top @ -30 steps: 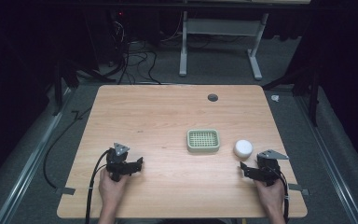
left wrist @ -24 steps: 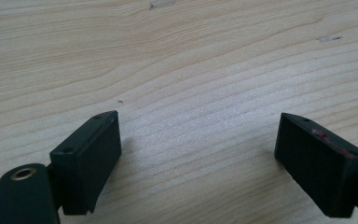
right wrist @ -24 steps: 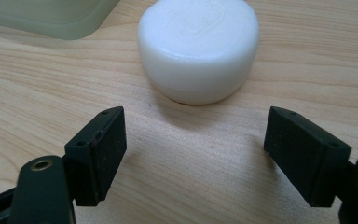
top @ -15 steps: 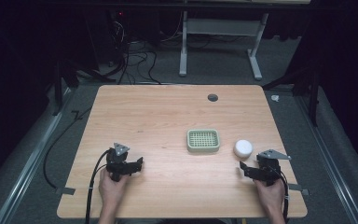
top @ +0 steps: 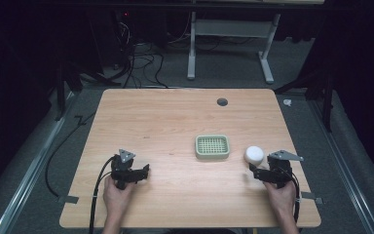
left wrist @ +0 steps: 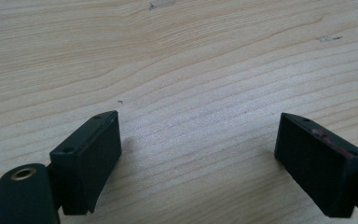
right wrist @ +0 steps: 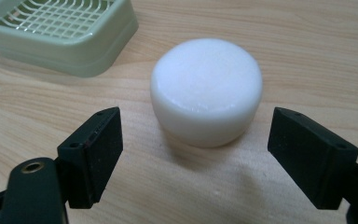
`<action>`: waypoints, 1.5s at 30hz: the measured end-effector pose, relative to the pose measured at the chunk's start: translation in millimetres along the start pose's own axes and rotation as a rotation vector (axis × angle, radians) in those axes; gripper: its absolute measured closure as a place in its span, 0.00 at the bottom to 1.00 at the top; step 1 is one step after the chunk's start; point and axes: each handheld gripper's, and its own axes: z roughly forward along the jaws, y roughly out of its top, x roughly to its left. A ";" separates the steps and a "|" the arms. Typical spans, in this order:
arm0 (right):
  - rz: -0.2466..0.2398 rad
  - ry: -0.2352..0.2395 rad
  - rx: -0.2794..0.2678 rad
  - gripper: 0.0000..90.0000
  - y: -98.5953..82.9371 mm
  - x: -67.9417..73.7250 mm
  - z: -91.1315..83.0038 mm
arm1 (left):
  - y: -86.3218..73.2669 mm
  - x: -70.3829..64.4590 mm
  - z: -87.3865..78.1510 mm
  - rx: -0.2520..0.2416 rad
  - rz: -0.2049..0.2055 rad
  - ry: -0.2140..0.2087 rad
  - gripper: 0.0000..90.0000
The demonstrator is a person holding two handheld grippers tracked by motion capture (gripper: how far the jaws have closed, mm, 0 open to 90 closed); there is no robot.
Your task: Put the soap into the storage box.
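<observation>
Pale wooden table (top: 175,117) fills the scene, its near edge cutting off both forearms. At near left, the left gripper (left wrist: 198,158) rests with jaws wide apart over bare wood. At near right, the right gripper (right wrist: 193,154) has jaws spread, with a round white soap (right wrist: 206,88) just beyond them, untouched. Farther left sits a green slatted dish (right wrist: 60,32), partly cropped. Dark floor beyond is hard to read.

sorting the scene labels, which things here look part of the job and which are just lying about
Likely in the job:
white soap
green soap dish
right gripper, open, facing the soap
left gripper, open over bare table

Lying about:
tape strip
</observation>
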 end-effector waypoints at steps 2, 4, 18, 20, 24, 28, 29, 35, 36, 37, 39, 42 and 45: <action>0.000 0.000 -0.003 0.20 1.6 0.1 0.2 | 0.0 0.0 0.0 0.000 0.000 0.000 0.17; -0.003 -0.001 -0.006 0.20 6.4 0.1 0.9 | 0.0 0.0 0.0 0.000 0.000 0.000 0.17; -0.007 -0.010 0.011 0.18 24.3 -1.3 8.5 | 0.0 -0.2 0.0 0.001 0.001 0.001 0.17; -0.012 -0.007 0.010 0.18 27.4 -1.3 10.5 | 0.1 -0.1 0.0 0.002 0.001 0.000 0.17; -0.012 -0.006 0.018 0.19 32.0 -1.7 16.9 | 0.1 -0.1 -0.1 0.002 0.002 0.000 0.17; -0.002 -0.003 0.029 0.19 31.5 -2.9 21.1 | 0.1 -0.1 -0.1 0.003 0.002 0.000 0.17; 0.004 -0.001 0.032 0.19 31.4 -3.2 23.2 | 0.1 -0.1 -0.1 0.002 0.002 0.000 0.17; 0.005 -0.008 0.043 0.19 30.4 -4.3 30.2 | 0.1 -0.3 0.1 0.000 -0.001 0.000 0.17; 0.007 -0.008 0.047 0.19 30.2 -4.3 30.9 | 0.1 -0.3 0.1 0.000 -0.001 0.000 0.17; 0.005 -0.010 0.048 0.19 30.1 -4.5 31.8 | 0.1 -0.2 0.0 0.001 0.000 0.000 0.17; 0.004 -0.008 0.051 0.19 29.7 -4.3 33.4 | 0.1 -0.3 0.1 0.000 -0.001 0.000 0.17; 0.004 -0.011 0.059 0.19 29.0 -3.8 35.7 | 0.1 -0.2 0.0 0.001 0.000 0.000 0.17; -0.004 -0.010 0.070 0.20 28.4 -3.5 37.9 | 0.1 -0.2 0.0 0.001 0.000 0.000 0.17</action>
